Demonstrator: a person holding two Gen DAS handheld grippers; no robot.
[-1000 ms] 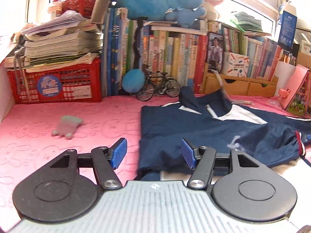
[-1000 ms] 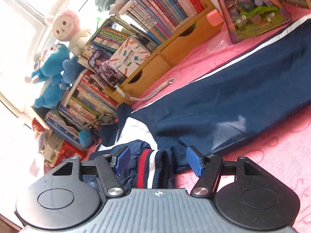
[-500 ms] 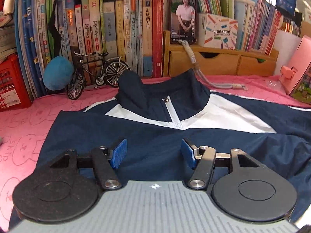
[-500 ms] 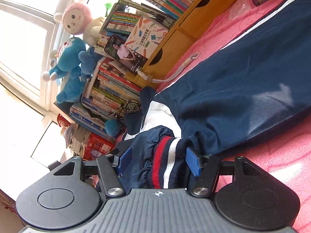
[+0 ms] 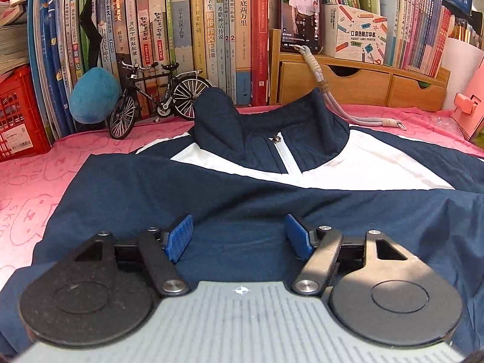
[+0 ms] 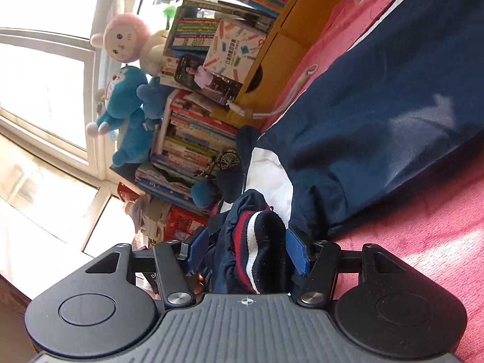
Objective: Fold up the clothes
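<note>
Navy jacket (image 5: 242, 199) lies spread face-up on the pink cloth (image 5: 33, 187) that covers the bench, collar toward the row of books (image 5: 187, 33). White chest panels and zip are visible below the collar.

Left gripper (image 5: 239, 236) hangs low over the jacket's dark front panel, jaws opening, blue pads (image 5: 180, 236) well apart. Fabric lies under and between them; the pads are not pressing on it.

Right gripper (image 6: 246, 252) has the striped cuff (image 6: 260, 257) of a sleeve bunched between its jaws, which are closing. The right-side pad touches the ribbed cuff; the other side is crowded with navy fabric.

Toy bicycle (image 5: 157, 96) and blue ball (image 5: 93, 95) stand beside the jacket's shoulder. A grey cord (image 5: 348, 112) trails past the collar from the wooden drawer unit (image 5: 357, 84).
</note>
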